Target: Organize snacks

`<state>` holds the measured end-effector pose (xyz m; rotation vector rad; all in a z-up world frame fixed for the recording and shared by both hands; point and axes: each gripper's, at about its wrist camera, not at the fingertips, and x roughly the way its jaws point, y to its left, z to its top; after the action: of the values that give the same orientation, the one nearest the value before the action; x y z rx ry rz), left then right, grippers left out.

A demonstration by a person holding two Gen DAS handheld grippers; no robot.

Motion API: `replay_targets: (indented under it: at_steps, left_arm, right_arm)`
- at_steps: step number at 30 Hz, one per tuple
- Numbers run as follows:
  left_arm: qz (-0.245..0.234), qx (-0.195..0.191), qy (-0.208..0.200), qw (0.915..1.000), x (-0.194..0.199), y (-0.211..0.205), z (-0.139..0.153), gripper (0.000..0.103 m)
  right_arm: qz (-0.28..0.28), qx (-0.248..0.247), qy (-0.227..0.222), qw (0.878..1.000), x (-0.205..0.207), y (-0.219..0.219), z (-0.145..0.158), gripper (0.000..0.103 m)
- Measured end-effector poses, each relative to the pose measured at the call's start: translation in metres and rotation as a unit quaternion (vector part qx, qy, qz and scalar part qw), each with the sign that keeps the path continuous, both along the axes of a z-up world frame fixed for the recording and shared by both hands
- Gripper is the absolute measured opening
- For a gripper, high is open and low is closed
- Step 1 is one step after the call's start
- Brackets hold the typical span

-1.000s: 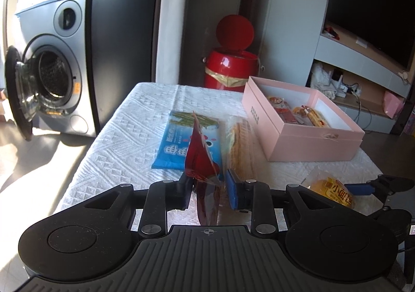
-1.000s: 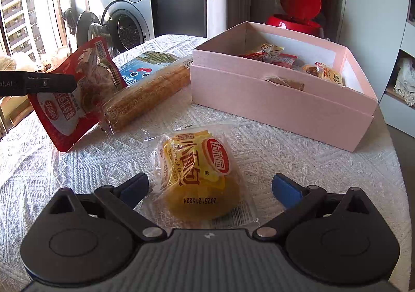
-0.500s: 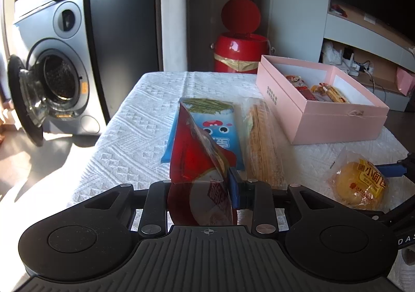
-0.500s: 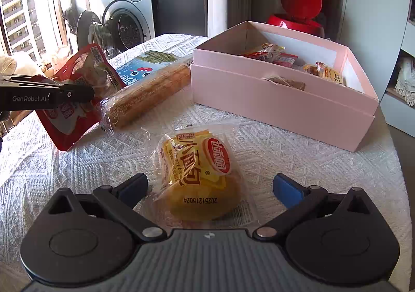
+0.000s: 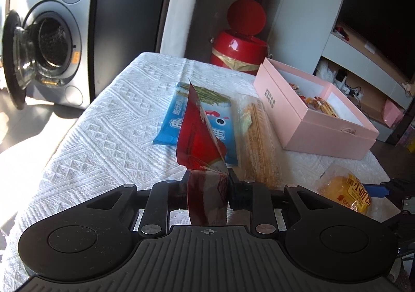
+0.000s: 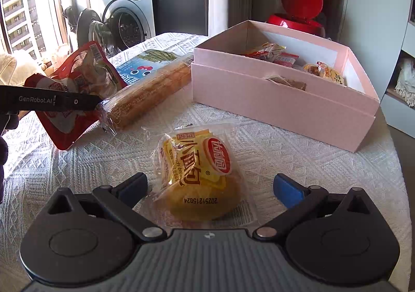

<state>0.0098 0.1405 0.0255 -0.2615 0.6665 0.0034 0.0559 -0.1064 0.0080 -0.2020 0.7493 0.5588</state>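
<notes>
Our left gripper (image 5: pixel 207 183): jaws clamped on the red pouch (image 5: pixel 199 136). Our right gripper (image 6: pixel 210 188): jaws wide, empty, straddling the bun (image 6: pixel 199 177); pink box (image 6: pixel 280 105) lies ahead-right, nearer this hand.

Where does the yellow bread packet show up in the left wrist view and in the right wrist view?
Left wrist view: the yellow bread packet lies at the lower right, on the white tablecloth.
Right wrist view: it lies at the lower centre, between the open fingers of the right gripper.
Shared landmark: the pink box, beyond the packet in both.
</notes>
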Motion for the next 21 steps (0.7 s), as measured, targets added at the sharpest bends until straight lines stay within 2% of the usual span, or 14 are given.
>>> replay_targets:
  at_steps: [4, 8, 12, 15, 17, 20, 21]
  left_arm:
    - [0.003, -0.014, -0.021, 0.9997, -0.019, 0.002, 0.011, 0.028]
    - [-0.014, -0.036, -0.037, 0.9986, -0.036, 0.000, 0.025, 0.027]
    - [-0.060, -0.104, -0.019, 0.9926, -0.046, -0.009, 0.027, 0.027]
    - [-0.078, -0.120, 0.003, 0.9898, -0.051, -0.021, 0.015, 0.028]
    - [-0.077, -0.108, 0.019, 0.9909, -0.052, -0.026, 0.004, 0.029]
    - [-0.052, -0.047, 0.029, 0.9971, -0.055, -0.026, 0.001, 0.038]
    - [-0.046, -0.042, 0.029, 0.9976, -0.056, -0.023, 0.003, 0.040]
  right_arm:
    - [0.000, 0.001, 0.001, 1.000, 0.001, 0.000, 0.000, 0.103]
    - [0.000, 0.002, 0.001, 1.000, 0.000, -0.001, 0.001, 0.103]
    - [0.000, 0.002, 0.001, 1.000, 0.000, -0.001, 0.001, 0.103]
    - [0.000, 0.002, 0.001, 1.000, 0.000, -0.001, 0.001, 0.103]
    - [0.000, 0.002, 0.001, 1.000, 0.000, -0.001, 0.001, 0.103]
    - [0.000, 0.002, 0.001, 1.000, 0.000, -0.001, 0.001, 0.103]
    - [0.000, 0.002, 0.001, 1.000, 0.000, 0.000, 0.001, 0.103]
